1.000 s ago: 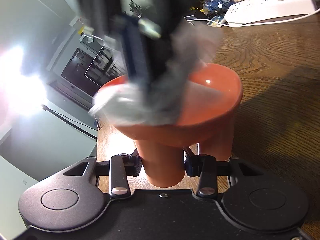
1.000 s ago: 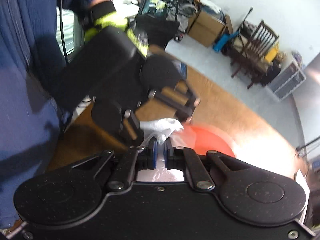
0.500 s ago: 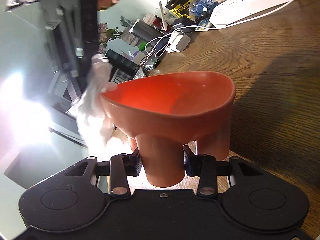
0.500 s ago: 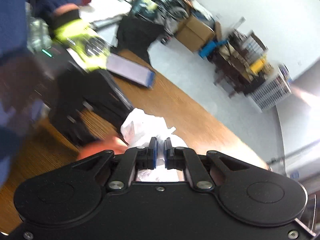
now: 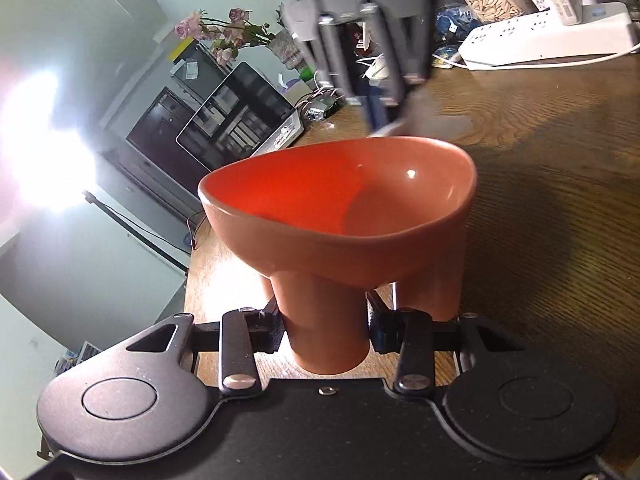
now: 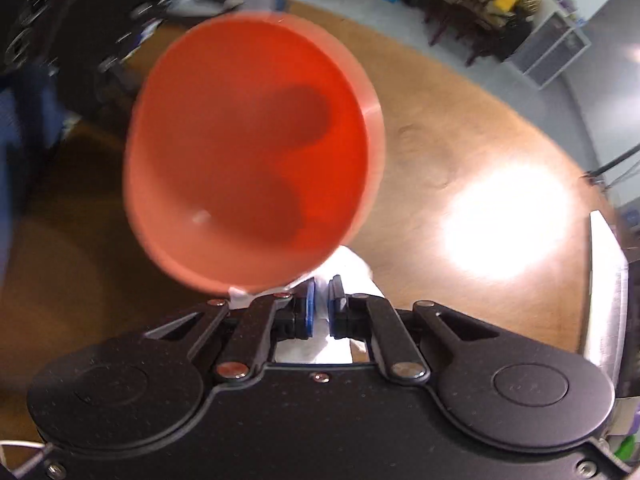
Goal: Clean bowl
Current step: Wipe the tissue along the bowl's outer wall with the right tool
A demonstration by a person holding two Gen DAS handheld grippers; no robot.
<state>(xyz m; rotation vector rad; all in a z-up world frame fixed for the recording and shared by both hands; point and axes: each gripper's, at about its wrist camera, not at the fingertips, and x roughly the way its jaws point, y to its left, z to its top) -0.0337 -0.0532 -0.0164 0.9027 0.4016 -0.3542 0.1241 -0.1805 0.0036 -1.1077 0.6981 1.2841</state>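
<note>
While your left hand-held gripper (image 5: 326, 330) is clamped on one leg of the orange bowl (image 5: 340, 208), you hold the bowl above the wooden surface (image 5: 560, 200). Your right hand-held gripper (image 6: 322, 312) is pinched together on a white cloth (image 6: 348, 268), just beyond the bowl's far rim, blurred, near a power strip (image 5: 548, 40).

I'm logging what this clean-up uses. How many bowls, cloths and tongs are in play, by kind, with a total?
Orange bowl: 1, gripped by one leg in the left tongs.
White cloth: 1, pinched in the right tongs.
Tongs: 2.
Total: 4.
</note>
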